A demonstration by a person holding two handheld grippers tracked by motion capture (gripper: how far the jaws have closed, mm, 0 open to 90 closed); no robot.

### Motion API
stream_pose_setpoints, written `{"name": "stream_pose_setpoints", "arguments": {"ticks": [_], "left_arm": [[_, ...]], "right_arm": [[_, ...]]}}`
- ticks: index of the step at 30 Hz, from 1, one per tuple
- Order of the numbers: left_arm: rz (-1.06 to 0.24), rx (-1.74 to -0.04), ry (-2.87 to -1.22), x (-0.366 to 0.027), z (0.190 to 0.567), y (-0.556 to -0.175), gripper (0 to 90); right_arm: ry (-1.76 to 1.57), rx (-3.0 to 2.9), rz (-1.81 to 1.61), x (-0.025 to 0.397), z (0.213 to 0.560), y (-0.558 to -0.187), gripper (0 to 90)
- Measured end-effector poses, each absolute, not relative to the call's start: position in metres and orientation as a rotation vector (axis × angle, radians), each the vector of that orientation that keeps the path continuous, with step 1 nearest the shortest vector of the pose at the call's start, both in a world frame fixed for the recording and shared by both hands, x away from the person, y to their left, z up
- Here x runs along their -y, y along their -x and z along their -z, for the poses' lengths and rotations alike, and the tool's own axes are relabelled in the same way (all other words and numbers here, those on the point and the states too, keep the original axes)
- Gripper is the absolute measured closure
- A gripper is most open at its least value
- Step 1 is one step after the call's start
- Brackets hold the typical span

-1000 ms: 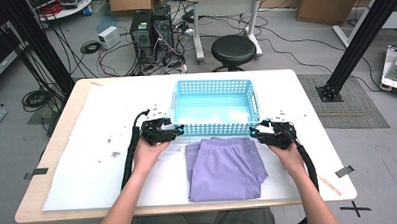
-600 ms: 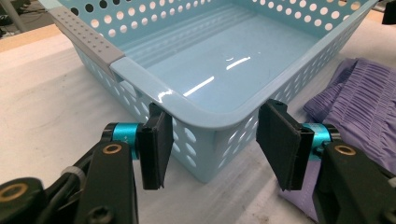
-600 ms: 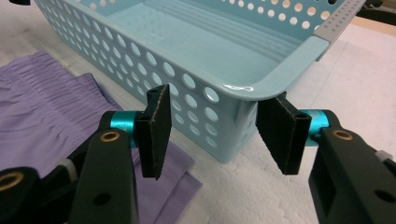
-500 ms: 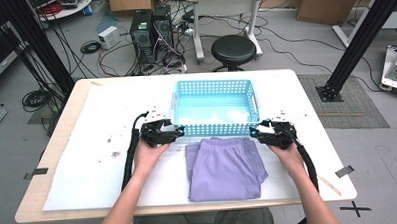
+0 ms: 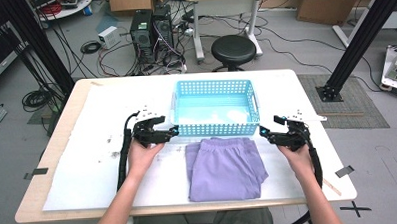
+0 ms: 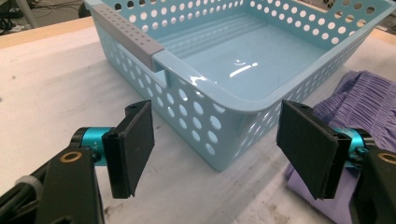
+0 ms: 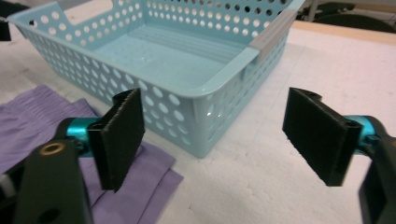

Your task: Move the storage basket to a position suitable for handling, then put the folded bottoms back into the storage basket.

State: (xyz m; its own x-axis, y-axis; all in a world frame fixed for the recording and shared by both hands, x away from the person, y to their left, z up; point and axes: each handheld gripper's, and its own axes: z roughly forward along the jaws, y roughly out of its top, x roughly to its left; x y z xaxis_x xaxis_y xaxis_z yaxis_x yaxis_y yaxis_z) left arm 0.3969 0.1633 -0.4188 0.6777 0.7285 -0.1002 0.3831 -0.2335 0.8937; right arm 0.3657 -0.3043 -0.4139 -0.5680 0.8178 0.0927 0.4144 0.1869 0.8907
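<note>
A folded purple cloth lies flat on the white table cover, just in front of an empty light-blue perforated basket. My left gripper hovers open at the basket's near left corner, with the cloth off to its right. My right gripper hovers open at the basket's near right corner, beside the cloth's edge. Both pairs of jaws stand wide apart with nothing between them.
The table is covered in white sheet with small dark specks at left. Beyond the far edge stand a black stool, computer towers and cables on the floor. Black frame posts rise at the sides.
</note>
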Motion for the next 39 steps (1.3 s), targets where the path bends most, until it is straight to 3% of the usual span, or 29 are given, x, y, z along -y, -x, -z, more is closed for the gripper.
{"name": "stream_pose_setpoints", "arguments": {"ticks": [14, 39], "left_arm": [[-0.475, -0.881, -1.817, -0.187, 0.408, -0.38, 27.6], [-0.545, -0.791, -1.793, -0.178, 0.394, -0.351, 27.8]], "right_arm": [[-1.085, -1.981, -1.345, 0.306, 0.407, -0.352, 21.0], [-1.075, -1.9, -1.429, 0.312, 0.403, -0.342, 25.0]]}}
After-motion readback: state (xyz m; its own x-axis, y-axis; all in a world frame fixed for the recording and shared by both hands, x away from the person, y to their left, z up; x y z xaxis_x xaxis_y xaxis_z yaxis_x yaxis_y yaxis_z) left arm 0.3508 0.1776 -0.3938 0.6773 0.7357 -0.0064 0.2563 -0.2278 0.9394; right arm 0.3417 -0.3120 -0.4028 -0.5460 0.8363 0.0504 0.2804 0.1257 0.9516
